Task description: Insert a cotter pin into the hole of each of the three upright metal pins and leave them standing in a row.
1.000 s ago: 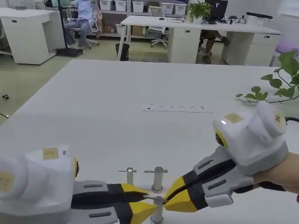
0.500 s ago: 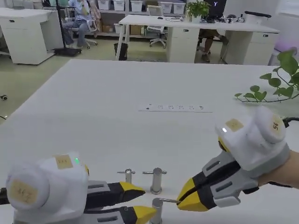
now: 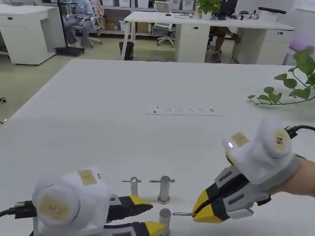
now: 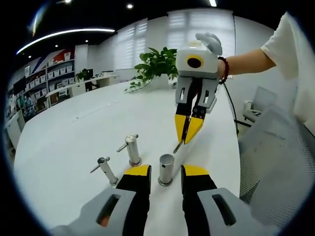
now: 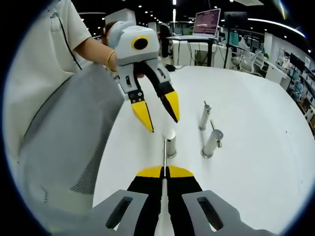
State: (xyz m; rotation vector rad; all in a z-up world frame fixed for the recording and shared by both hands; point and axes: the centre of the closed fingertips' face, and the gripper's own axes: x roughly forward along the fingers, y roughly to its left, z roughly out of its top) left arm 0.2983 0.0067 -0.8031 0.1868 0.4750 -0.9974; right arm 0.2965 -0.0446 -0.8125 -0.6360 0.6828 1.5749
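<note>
There are three metal pins (image 3: 165,189) on one table (image 3: 98,123). There are three cotter pins (image 3: 156,181): two sit crosswise through metal pins, and one cotter pin (image 3: 183,214) is apart. There are two grippers, a left gripper (image 5: 163,124) and a right gripper (image 3: 197,215), and one plant (image 3: 306,63).

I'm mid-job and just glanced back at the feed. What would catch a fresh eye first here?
The right tongs, shut on a thin cotter pin, aim it at the top of the nearest metal pin. The open left tongs flank that pin on both sides. Behind it stand the second metal pin and third metal pin, each with a cotter pin through its head.
</note>
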